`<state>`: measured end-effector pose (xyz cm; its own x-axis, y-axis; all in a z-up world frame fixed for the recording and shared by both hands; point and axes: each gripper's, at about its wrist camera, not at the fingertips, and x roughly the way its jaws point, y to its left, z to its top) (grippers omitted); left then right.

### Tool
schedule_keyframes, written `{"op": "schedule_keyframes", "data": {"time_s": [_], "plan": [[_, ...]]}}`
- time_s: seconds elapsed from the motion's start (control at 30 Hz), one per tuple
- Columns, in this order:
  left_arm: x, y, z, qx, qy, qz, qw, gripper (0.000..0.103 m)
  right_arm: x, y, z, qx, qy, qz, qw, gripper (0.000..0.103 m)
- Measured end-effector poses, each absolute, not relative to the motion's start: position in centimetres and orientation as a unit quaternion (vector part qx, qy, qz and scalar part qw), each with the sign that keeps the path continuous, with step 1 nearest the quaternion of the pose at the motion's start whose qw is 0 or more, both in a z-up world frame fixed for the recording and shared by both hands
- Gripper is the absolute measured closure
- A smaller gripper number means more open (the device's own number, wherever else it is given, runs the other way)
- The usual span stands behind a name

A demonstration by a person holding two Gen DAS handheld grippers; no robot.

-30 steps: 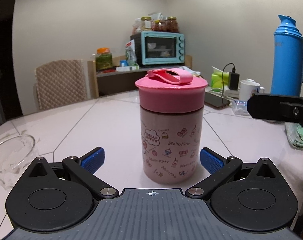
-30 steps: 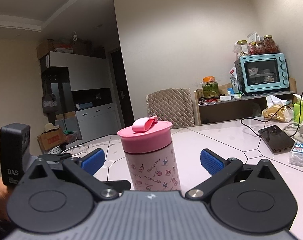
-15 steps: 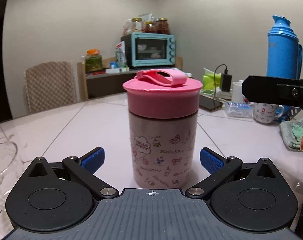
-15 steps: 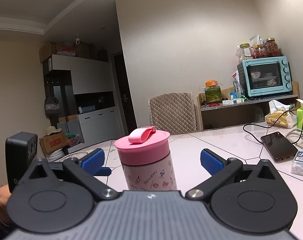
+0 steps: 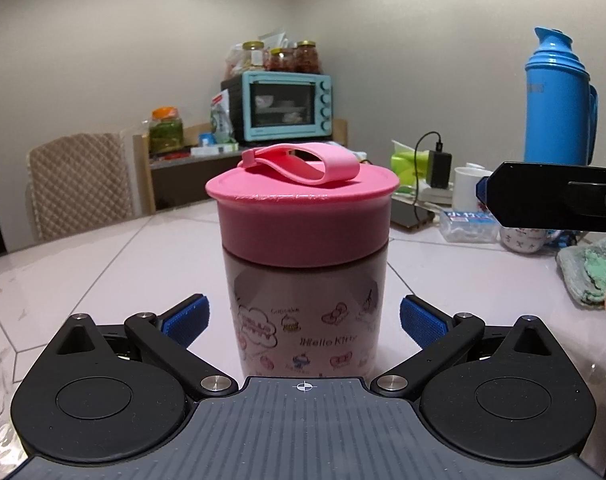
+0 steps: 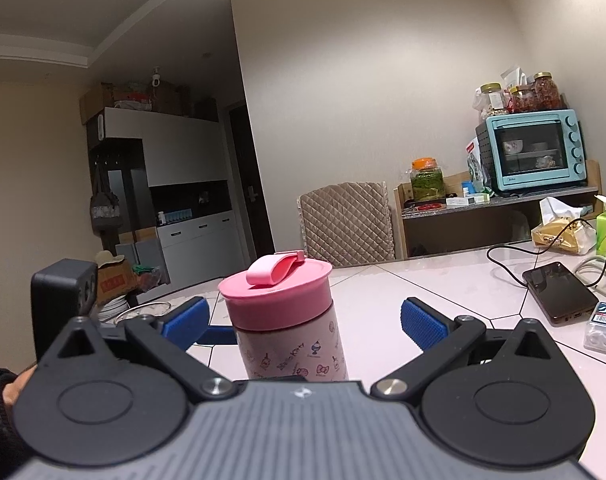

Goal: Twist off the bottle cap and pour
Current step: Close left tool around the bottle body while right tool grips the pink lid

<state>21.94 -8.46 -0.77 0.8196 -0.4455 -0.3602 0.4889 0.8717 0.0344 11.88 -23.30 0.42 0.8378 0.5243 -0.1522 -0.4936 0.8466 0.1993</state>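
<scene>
1. Bottle (image 5: 305,280) stands upright on the bench (image 5: 103,252), dead centre in front of my left gripper (image 5: 303,320), between its fingers (image 5: 185,318) but w/ clear gaps both sides; no contact.
2. Pink cap (image 5: 303,216) is on, seated flush as far as I can see, strap loop lying flat on top. So unscrewing not begun; nothing poured.
3. Left fingers spread wide, level w/ the printed body below the cap.
4. Right gripper (image 6: 305,322) also spread wide, nothing held; bottle (image 6: 291,320) sits left of centre between its fingers, cap (image 6: 277,292) above the pads.
5. Glass bowl rim (image 6: 145,308) shows far left behind my left gripper, prob. the pour target; can't confirm.
6. Left to do, I judge: clamp body w/ left, take cap w/ right, twist off, tip, pour. All of it, basically.
</scene>
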Motion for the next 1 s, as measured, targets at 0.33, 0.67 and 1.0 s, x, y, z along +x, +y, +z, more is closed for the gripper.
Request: {"op": "schedule_keyframes", "data": {"time_s": [0.33, 0.67, 1.0], "plan": [[22.9, -8.7, -1.0, 0.061, 0.169, -0.249, 0.952, 0.0, 13.1, -22.6, 0.8, 0.054, 0.104, 0.273, 0.955, 0.0], [23.4, -8.8, -1.1, 0.065, 0.166, -0.258, 0.95, 0.0, 14.3, -22.0, 0.7, 0.037, 0.113, 0.288, 0.95, 0.0], [23.6, -8.4, -1.1, 0.057, 0.163, -0.26, 0.95, 0.003, 14.9, -21.6, 0.3, 0.036, 0.118, 0.293, 0.948, 0.0]]}}
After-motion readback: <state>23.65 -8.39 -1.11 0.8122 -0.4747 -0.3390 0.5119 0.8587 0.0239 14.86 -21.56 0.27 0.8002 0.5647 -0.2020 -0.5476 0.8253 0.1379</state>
